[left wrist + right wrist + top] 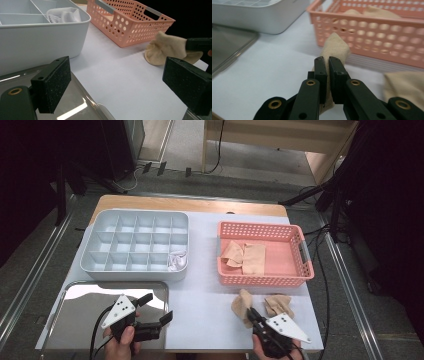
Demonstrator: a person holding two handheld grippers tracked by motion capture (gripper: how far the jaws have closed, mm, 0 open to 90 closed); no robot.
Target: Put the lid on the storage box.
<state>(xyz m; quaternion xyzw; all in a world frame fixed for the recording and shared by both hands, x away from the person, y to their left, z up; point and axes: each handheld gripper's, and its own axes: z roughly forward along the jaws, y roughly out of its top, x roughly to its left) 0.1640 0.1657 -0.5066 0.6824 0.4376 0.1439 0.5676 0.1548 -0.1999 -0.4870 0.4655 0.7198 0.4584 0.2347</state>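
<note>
right gripper (328,62) jaws pinched on crumpled beige cloth piece (335,46), cloth sandwiched between the pads, lifted just in front of pink perforated plastic basket (372,27), on white table cover, left gripper (152,307) jaws wide apart, holding nothing, over shiny metal tray (80,317)
</note>
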